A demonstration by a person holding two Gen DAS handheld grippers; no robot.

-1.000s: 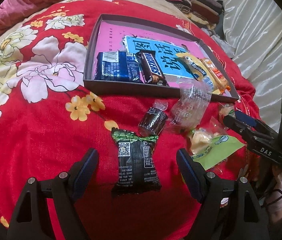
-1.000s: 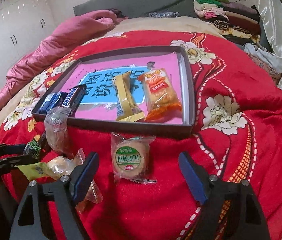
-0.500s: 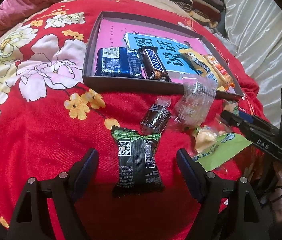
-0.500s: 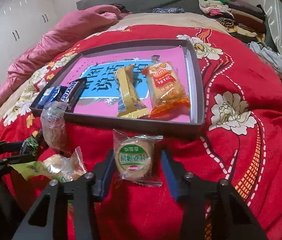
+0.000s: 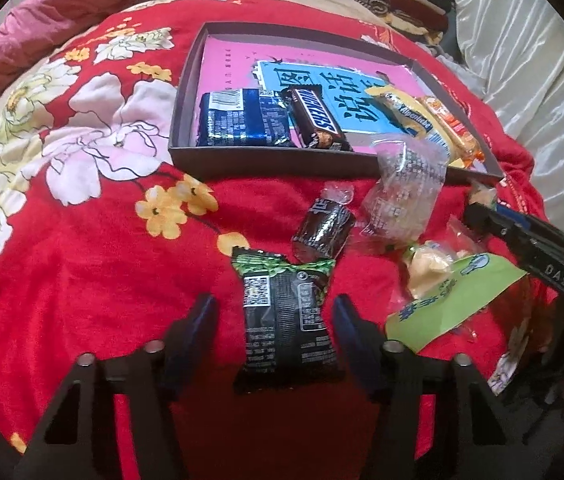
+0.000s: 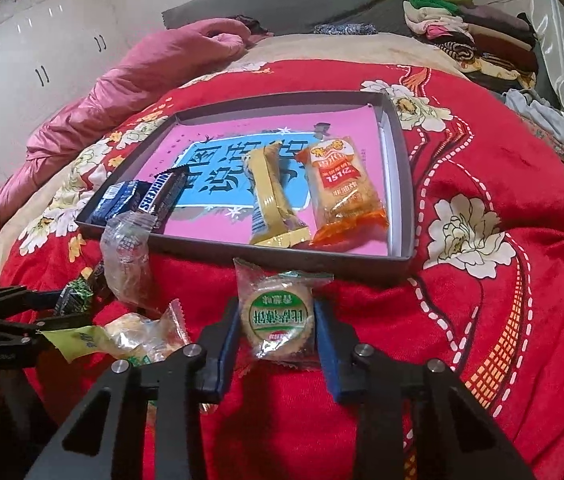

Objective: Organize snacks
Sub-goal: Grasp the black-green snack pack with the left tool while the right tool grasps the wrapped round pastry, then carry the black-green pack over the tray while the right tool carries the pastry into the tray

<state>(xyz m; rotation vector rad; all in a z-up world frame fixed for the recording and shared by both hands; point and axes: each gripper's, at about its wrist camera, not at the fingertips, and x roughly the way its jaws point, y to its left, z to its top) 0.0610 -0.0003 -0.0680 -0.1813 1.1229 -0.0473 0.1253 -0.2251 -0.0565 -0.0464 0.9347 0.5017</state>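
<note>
Left gripper fingers spread, straddling black-green snack pack on red blanket, not touching. Right gripper pads pinching round biscuit pack. Tray just beyond, clear wrapper left.

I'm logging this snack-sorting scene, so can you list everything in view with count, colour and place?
Tray: one, dark grey, pink-blue liner, on bedspread.
Blue packet: one, tray's left end.
Snickers bar: one, brown, beside blue packet.
Yellow bar: one, in tray.
Orange cracker pack: one, tray's right.
Round biscuit: one, green label, between right fingers.
Black-green packet: one, between left fingers.
Loose snacks on bedspread: three; brown, clear, yellow-green.
Bedspread: red, floral.
Left gripper: open.
Right gripper: closing on the biscuit.
</note>
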